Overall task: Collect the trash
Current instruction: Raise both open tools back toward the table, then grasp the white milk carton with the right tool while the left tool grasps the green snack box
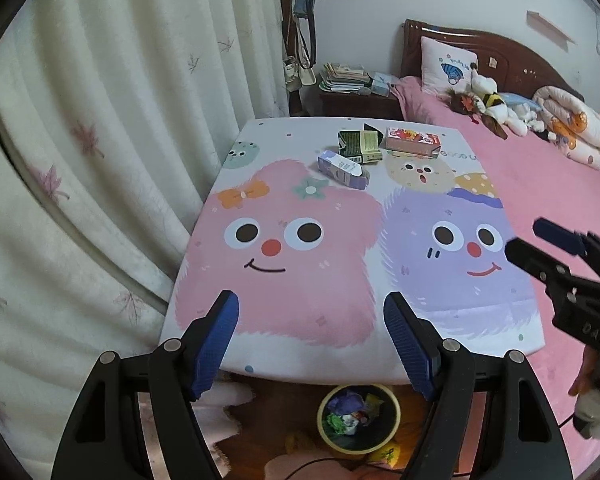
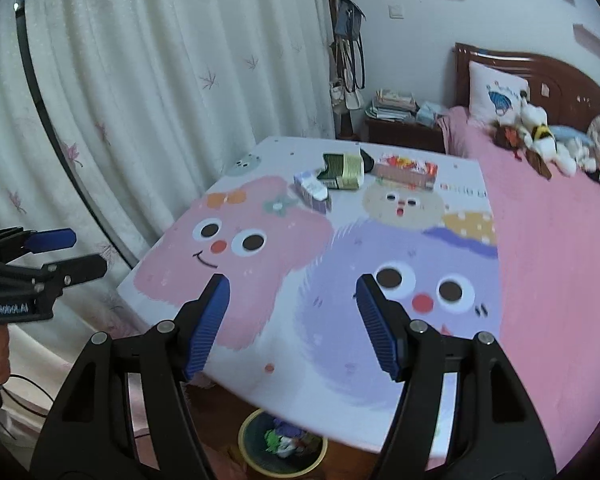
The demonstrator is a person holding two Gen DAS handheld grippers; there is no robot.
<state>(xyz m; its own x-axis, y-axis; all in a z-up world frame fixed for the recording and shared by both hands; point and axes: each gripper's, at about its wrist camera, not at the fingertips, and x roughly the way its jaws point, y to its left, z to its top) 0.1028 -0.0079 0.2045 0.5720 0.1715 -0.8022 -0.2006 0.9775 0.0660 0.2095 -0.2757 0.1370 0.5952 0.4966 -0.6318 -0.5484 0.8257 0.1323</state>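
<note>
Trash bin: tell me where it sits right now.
The trash bin stands on the floor under the near edge of the cartoon table, low centre in both wrist views, already holding crumpled wrappers.

Near half of the worktop [image 1: 284, 304] is lying bare, giving open passage toward the three boxes: purple box [image 1: 342, 169], green box [image 1: 360, 145] and red box [image 1: 413, 141] are sitting bunched at the far end, touching or nearly so. Curtain [image 1: 100, 140] is crowding the left edge, bed [image 1: 548, 200] is butting the right. Trash bin [image 1: 358, 418] is sitting below the near edge, partly tucked under it.
</note>
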